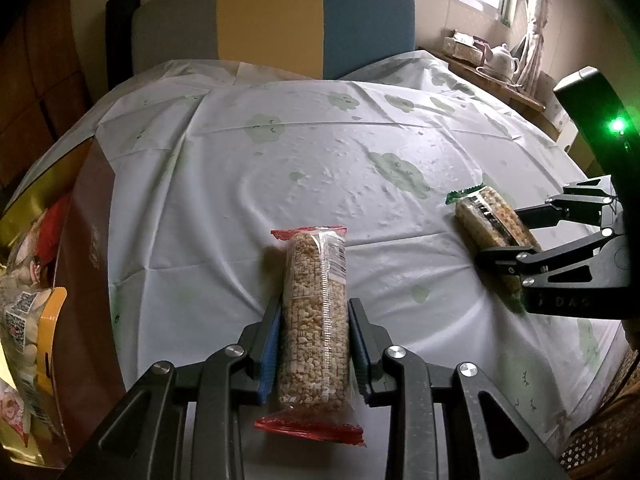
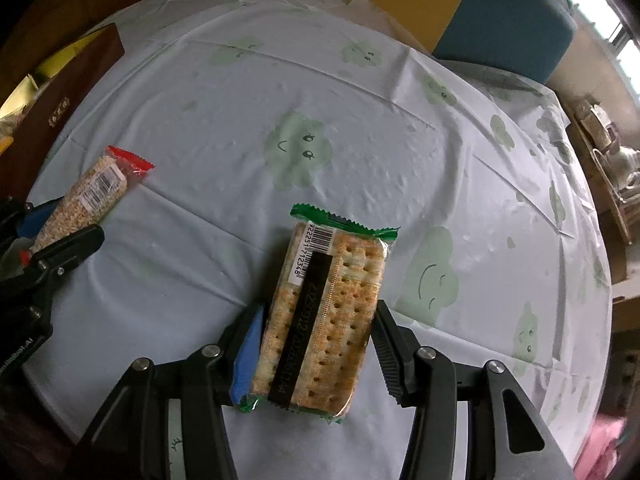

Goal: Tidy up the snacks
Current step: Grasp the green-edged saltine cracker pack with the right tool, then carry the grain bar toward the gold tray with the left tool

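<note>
I've got both packs pinched: left gripper (image 1: 314,344) clamped on the red-ended puffed-grain bar (image 1: 314,320) between its fingers, right gripper (image 2: 318,344) clamped on the green cracker pack (image 2: 324,320), so next I lift and carry them toward the brown snack box (image 1: 86,280) off left.

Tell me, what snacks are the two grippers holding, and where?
Left gripper clamps the red-ended puffed rice bar by its long sides. Right gripper clamps the green cracker pack by its long sides.

Tablecloth (image 1: 320,152) ahead lies open; brown box (image 1: 86,248) blocks the left.
</note>
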`<state>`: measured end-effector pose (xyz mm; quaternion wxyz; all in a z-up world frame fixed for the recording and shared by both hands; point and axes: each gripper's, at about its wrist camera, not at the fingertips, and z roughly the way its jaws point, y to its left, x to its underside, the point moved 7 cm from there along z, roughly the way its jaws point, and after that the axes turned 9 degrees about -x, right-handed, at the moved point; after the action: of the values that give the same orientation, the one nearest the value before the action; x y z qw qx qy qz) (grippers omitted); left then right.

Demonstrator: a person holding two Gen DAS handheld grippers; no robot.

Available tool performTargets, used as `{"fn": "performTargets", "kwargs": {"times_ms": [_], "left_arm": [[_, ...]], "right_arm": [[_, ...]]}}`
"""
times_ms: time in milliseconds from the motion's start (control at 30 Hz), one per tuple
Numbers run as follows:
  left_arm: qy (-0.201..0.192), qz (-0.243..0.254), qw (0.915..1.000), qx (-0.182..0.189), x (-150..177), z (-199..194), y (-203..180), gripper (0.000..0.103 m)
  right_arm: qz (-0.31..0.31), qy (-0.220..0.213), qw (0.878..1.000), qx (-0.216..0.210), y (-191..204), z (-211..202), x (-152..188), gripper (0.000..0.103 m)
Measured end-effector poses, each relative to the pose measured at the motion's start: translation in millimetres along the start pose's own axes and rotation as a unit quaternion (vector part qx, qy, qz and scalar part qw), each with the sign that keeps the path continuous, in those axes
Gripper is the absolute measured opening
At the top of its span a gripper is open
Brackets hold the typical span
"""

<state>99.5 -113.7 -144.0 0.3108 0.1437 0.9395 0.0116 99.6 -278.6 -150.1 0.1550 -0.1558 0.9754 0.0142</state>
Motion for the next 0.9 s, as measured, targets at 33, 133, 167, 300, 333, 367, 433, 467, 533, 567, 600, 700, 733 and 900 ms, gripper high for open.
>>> {"fn": "performTargets", "kwargs": {"times_ms": [33,133,167,300,333,367,433,467,533,567,600,700,733,900], "left_arm": [[0.001,0.001,1.0,-0.001,-0.2,-0.3,-0.2,0.031],[0.004,0.003,1.0,-0.002,-1.1,-1.1,0.0,0.031],[0.005,0.003,1.0,-0.001,-1.3,-1.3,0.1,0.03],[0.007,0.001,0.9999,0.011,-4.4,-10.4,-1.8,0.03],[0.002,0.003,0.9999,0.012,-6.3,-14.4,-2.3,0.03],[0.0,0.004,0.9999,0.014,-6.9,-17.2,-2.3,0.03],[-0.008,0.004,0.9997,0.021,-10.4,-26.2,-4.0,0.03],[-0.013,0.005,0.9997,0.021,-11.8,-30.3,-4.3,0.03],[-0.021,0.005,0.9995,0.023,-14.3,-39.3,-5.2,0.03],[-0.023,0.005,0.9994,0.024,-15.4,-43.1,-5.4,0.03],[-0.026,0.004,0.9994,0.024,-16.2,-47.2,-5.1,0.03],[-0.034,0.003,0.9992,0.022,-19.0,-56.9,-3.8,0.03],[-0.037,0.003,0.9991,0.021,-19.5,-60.2,-3.0,0.03],[-0.044,-0.002,0.9988,0.023,-20.5,-72.9,1.8,0.03]], "right_arm": [[-0.001,0.0,1.0,0.0,-0.8,1.5,-0.7,0.052],[-0.001,0.0,1.0,-0.001,-0.7,3.5,-0.8,0.052],[-0.002,0.0,1.0,-0.002,-0.5,2.8,-0.6,0.052],[-0.003,0.0,1.0,-0.003,-1.6,1.1,-0.1,0.052],[-0.003,0.0,1.0,-0.004,-1.8,1.0,0.1,0.052],[-0.004,0.0,1.0,-0.004,-2.1,0.8,0.2,0.052],[-0.009,-0.001,1.0,0.002,-1.6,0.4,0.5,0.052],[-0.011,-0.002,1.0,0.004,-0.7,0.9,0.6,0.052],[-0.014,-0.003,1.0,0.009,0.4,0.9,0.9,0.052],[-0.015,-0.004,1.0,0.011,0.8,0.7,1.0,0.052],[-0.018,-0.005,1.0,0.014,1.5,0.5,1.0,0.052],[-0.03,-0.008,0.999,0.026,5.0,0.0,1.8,0.051],[-0.029,-0.008,0.999,0.025,5.2,-0.3,2.0,0.052],[-0.025,-0.008,0.999,0.021,2.2,-1.0,2.4,0.052]]}}
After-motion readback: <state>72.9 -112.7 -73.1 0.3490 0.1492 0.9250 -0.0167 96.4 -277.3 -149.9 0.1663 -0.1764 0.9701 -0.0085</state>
